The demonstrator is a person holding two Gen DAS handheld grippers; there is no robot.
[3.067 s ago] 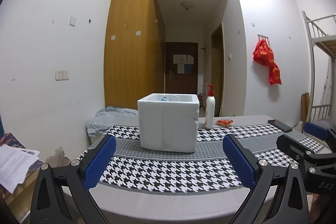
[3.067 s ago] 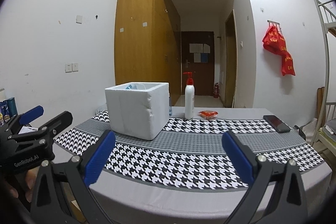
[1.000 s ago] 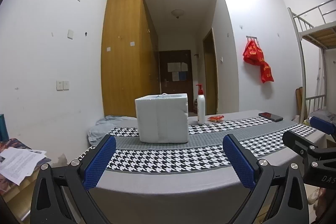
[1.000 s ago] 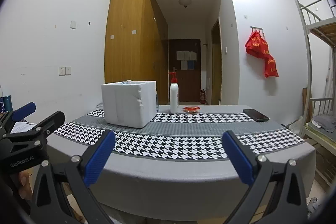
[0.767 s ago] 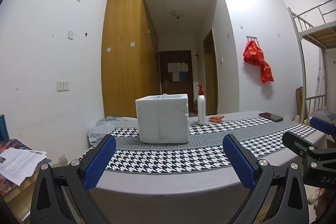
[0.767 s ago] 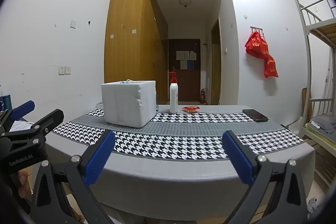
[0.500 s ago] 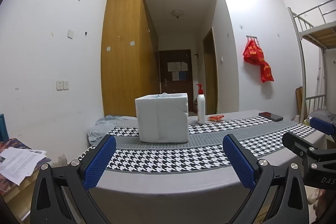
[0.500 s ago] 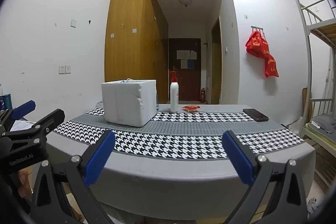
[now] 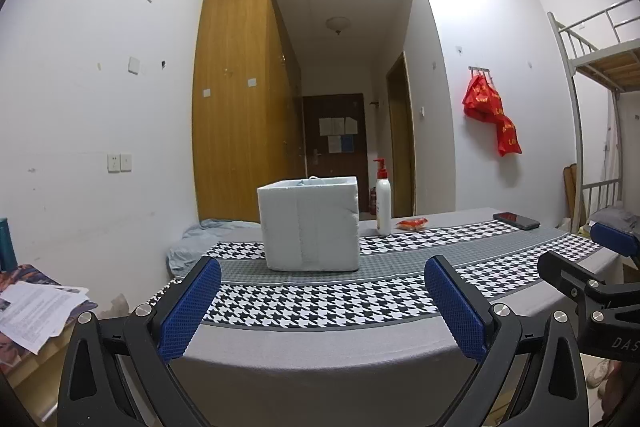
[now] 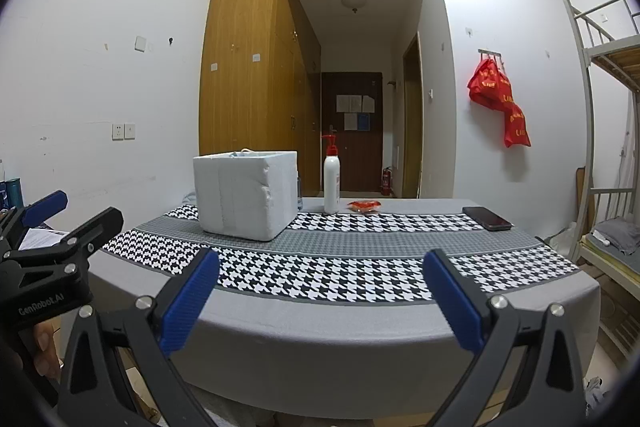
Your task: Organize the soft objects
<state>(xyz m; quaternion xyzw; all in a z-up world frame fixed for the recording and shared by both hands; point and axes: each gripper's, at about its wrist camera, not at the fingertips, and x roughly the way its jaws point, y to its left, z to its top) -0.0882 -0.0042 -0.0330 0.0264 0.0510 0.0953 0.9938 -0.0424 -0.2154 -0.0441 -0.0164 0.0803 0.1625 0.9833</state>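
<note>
A white foam box (image 9: pixel 308 225) (image 10: pixel 245 195) stands on the table with the houndstooth cloth (image 9: pixel 320 303) (image 10: pixel 332 275). A bit of pale stuff shows above its rim; the contents are hidden from this low angle. My left gripper (image 9: pixel 322 301) hangs open at the table's near edge, facing the box, with nothing between its blue pads. To its right, my right gripper (image 10: pixel 320 293) is open and empty too, also short of the table's near edge. Each gripper shows at the side of the other's view.
A white pump bottle (image 10: pixel 331 183) and a small red packet (image 10: pixel 363 205) sit behind the box. A black phone (image 10: pixel 486 218) lies at the right. Papers (image 9: pixel 36 307) lie low left, a bunk bed (image 10: pixel 608 147) stands right, red bags (image 10: pixel 500 97) hang on the wall.
Since three seconds ago both grippers have dropped lower and drawn back from the table, so the box's inside no longer shows. Over the last second nothing has visibly moved.
</note>
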